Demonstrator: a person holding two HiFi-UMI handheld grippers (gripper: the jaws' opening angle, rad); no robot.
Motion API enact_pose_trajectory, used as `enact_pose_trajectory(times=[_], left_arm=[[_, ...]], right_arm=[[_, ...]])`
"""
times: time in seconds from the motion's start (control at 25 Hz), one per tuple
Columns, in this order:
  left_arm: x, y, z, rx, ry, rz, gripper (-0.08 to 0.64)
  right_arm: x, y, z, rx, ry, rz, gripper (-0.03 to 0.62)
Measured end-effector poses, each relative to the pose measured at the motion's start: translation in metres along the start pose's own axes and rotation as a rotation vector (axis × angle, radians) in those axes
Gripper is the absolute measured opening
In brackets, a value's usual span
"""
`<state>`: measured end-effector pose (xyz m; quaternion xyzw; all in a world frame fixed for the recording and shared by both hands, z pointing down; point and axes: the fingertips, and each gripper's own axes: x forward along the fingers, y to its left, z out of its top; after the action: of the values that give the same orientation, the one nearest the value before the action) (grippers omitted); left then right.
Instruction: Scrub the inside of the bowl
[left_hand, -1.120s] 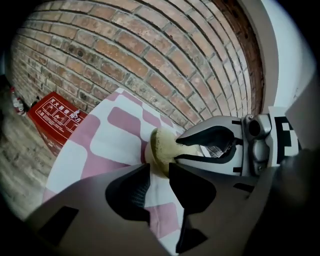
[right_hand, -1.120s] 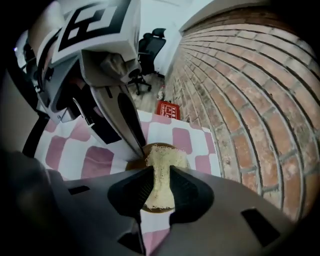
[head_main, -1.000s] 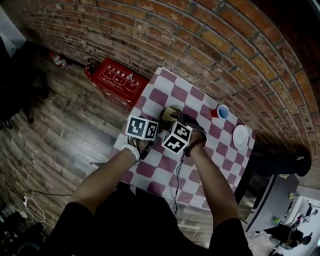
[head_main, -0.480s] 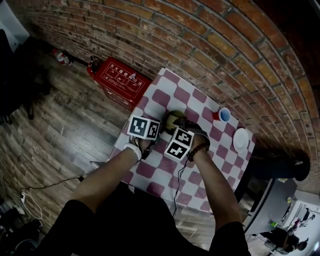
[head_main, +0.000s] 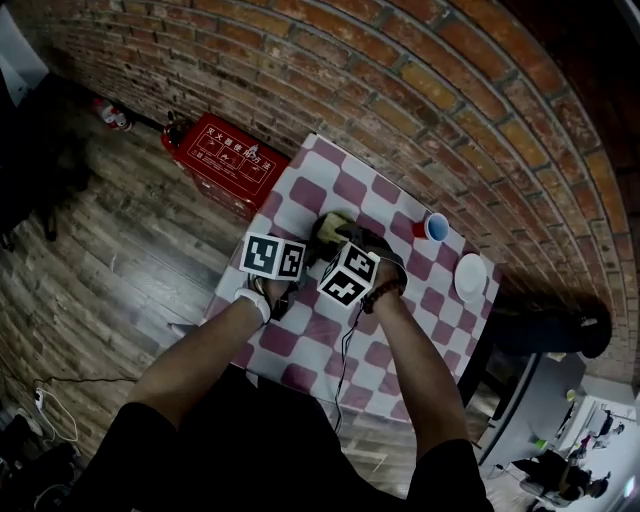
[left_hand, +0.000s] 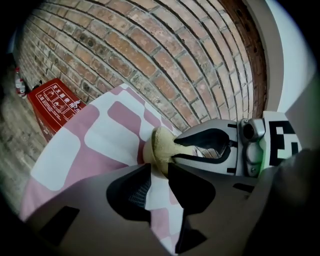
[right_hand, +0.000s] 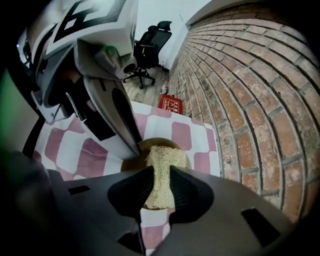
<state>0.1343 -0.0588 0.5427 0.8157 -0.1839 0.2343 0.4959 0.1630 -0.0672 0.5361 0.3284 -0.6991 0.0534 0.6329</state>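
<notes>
Bowl (right_hand: 131, 163) was found on the checked tablecloth (head_main: 345, 185), near the table's middle, and was pinned at its rim by the left gripper (left_hand: 159, 170), whose jaws were closed down to a narrow gap on that rim. The right gripper (right_hand: 161, 175) was clamped on a yellow sponge (right_hand: 162, 160), which was pressed down into the bowl's brown inside.

Status, as judged: scrubbing was under way, mid-stroke. How much of the inside had been covered could not be told; no foam, water or dirt was made out. Remaining: the rest of the inner wall and bottom to be worked round, then the sponge lifted out.

Surface: small table set against a brick wall (head_main: 420, 90). A blue cup (head_main: 437, 227) and a white plate (head_main: 470, 277) were seen further along the table, well apart from the bowl.

Room: plank floor (head_main: 120, 270), a red box (head_main: 225, 150) set on the floor by the wall, and an office chair (right_hand: 150, 40) further off.
</notes>
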Motion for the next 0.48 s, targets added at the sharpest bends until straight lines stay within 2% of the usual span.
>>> enact_pose_trajectory(times=[0.2, 0.36, 0.48], left_arm=[[0.005, -0.001, -0.001, -0.015, 0.004, -0.003, 0.117], [0.004, 0.0, -0.001, -0.031, 0.0, -0.008, 0.117], [0.002, 0.002, -0.003, -0.035, -0.001, -0.001, 0.115]], right_arm=[[-0.008, -0.007, -0.015, -0.052, 0.036, 0.001, 0.11], [-0.008, 0.012, -0.02, -0.168, 0.076, 0.021, 0.11], [-0.004, 0.02, -0.014, -0.191, 0.07, 0.019, 0.11]])
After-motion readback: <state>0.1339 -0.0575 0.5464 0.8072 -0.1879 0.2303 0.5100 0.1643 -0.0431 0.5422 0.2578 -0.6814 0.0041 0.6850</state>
